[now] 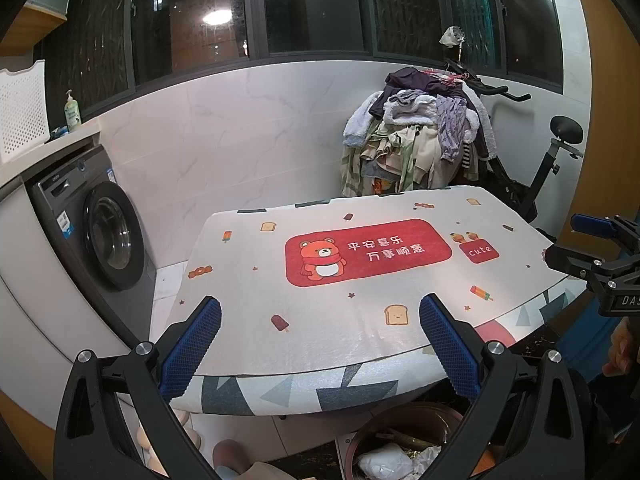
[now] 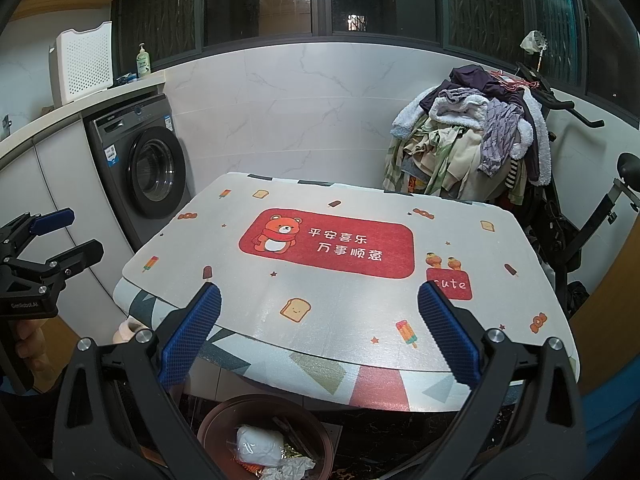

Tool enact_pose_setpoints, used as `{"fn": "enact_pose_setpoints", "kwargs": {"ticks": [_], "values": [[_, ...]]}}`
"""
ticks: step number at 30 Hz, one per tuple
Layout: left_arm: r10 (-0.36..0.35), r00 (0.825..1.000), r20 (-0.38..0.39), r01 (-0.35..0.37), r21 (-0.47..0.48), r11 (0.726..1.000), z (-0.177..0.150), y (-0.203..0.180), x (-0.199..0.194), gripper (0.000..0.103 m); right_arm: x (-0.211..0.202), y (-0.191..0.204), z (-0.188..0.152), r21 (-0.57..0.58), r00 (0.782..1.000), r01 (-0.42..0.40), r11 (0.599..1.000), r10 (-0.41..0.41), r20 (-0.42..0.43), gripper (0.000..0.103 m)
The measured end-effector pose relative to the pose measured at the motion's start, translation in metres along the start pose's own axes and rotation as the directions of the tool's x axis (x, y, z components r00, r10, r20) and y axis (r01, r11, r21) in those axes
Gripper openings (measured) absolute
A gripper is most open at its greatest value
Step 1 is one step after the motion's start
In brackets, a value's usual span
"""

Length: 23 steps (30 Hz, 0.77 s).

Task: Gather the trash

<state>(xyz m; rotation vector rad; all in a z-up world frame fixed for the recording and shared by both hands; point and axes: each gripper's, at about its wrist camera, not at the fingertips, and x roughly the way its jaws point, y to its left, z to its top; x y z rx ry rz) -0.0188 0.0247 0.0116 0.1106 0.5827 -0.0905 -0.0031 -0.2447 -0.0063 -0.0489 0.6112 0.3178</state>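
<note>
Below, crumpled white trash (image 2: 260,446) — paper, wrappers — fills the brown bin (image 2: 216,420).

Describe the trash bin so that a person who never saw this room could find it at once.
Start from the table covered by the mat with the red bear panel, in front of the windows. Look down at the floor below its near edge: a round, dark brown bin stands there. Unlike the washing machine on the left and the clothes pile on the right, it is low, open-topped and holds crumpled white trash.
</note>
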Motion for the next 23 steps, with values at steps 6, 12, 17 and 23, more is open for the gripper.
{"fn": "enact_pose_setpoints", "kwargs": {"ticks": [6, 12, 17, 23], "values": [[-0.002, 1.0, 0.0, 0.002, 0.001, 1.0, 0.0002, -0.0016, -0.0005, 0.097, -0.0003, -0.0004, 0.0011, 0.0, 1.0, -0.001, 1.0, 0.001, 0.001, 0.097], [-0.001, 1.0, 0.009, 0.001, -0.006, 1.0, 0.0023, -0.0039, -0.0019, 0.097, -0.0015, -0.001, 0.0015, 0.0, 1.0, 0.0, 1.0, 0.0, 0.002, 0.097], [-0.012, 1.0, 0.007, 0.012, -0.017, 1.0, 0.0055, -0.0043, -0.0038, 0.097, -0.0025, -0.0019, 0.003, 0.0, 1.0, 0.001, 1.0, -0.001, 0.003, 0.097], [-0.01, 1.0, 0.016, 0.01, -0.015, 1.0, 0.0064, -0.002, -0.0054, 0.097, -0.0034, -0.0025, 0.0044, -0.001, 1.0, 0.002, 1.0, -0.002, 0.003, 0.097]]}}
